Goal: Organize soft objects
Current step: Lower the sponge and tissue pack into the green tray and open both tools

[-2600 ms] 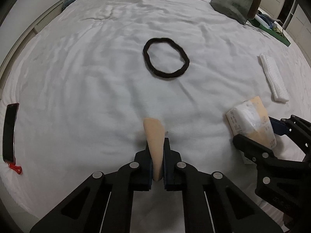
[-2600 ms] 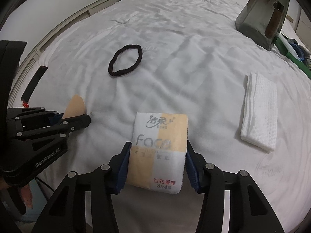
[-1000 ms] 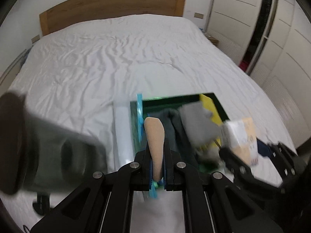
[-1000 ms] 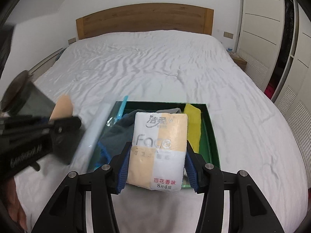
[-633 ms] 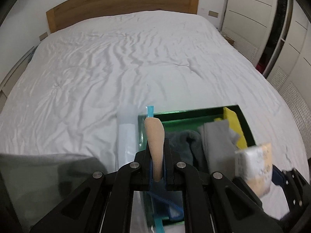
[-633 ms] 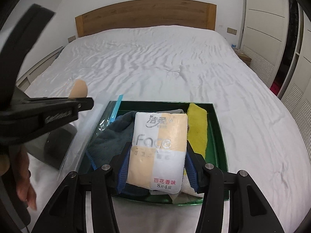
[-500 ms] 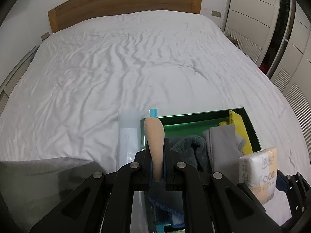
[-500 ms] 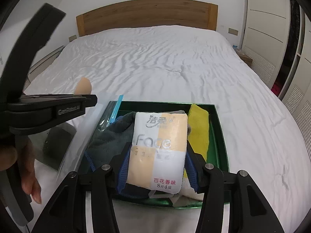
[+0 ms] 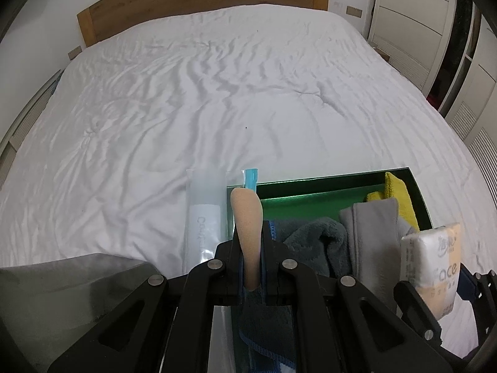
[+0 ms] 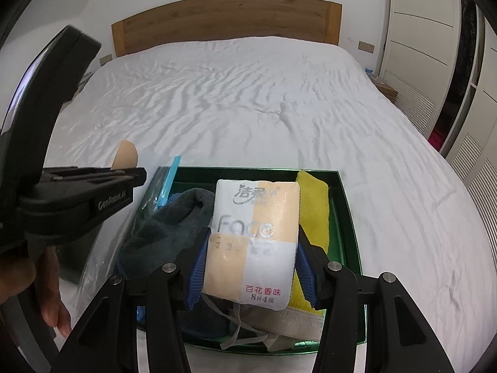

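Observation:
My left gripper (image 9: 251, 242) is shut on a thin beige sponge pad (image 9: 247, 217) that stands up between its jaws, above the left end of a green tray (image 9: 310, 183). In the right wrist view the same pad (image 10: 125, 154) sticks up from the left gripper (image 10: 136, 174) beside the tray (image 10: 348, 217). My right gripper (image 10: 248, 267) is shut on a white-and-orange tissue pack (image 10: 253, 242), held over the tray's middle; that pack (image 9: 435, 267) shows at the right of the left wrist view. A dark grey towel (image 10: 167, 227) and a yellow cloth (image 10: 313, 211) lie in the tray.
The tray rests on a wide bed with a rumpled white sheet (image 9: 217, 93) and a wooden headboard (image 10: 223, 21). A clear zip bag with a blue strip (image 9: 205, 217) lies along the tray's left side. A grey object (image 9: 62, 295) sits at lower left. White wardrobe doors (image 10: 419, 46) stand at right.
Both grippers swung from the sheet with the black hair band to the green tray and sank toward it. In the last second they shifted further over the tray, still holding pad and pack.

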{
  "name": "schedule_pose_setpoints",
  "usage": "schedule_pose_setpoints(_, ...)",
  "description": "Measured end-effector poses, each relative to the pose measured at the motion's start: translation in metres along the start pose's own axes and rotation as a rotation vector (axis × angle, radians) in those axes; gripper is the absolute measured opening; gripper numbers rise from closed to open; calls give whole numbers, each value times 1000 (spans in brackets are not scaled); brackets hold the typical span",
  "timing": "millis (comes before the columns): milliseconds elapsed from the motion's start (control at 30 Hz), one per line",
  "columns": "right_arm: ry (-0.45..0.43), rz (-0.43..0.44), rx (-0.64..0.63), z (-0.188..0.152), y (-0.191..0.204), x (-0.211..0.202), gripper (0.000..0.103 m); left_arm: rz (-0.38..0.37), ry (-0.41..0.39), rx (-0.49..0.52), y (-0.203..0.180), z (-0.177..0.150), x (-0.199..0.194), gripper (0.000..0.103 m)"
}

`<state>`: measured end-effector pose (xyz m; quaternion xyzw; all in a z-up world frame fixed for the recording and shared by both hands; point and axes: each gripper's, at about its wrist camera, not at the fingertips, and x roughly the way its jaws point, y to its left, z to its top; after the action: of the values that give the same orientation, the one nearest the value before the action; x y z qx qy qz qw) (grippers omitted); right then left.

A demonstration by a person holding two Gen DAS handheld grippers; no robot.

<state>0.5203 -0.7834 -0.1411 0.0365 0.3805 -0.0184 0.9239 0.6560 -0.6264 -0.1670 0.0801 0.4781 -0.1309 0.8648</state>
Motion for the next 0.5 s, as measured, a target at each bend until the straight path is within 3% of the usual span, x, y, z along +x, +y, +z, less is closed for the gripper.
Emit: schedule_pose_setpoints(500, 47, -25, -3, 10, -15, 34, 50, 17, 43, 12, -7, -7, 13, 6)
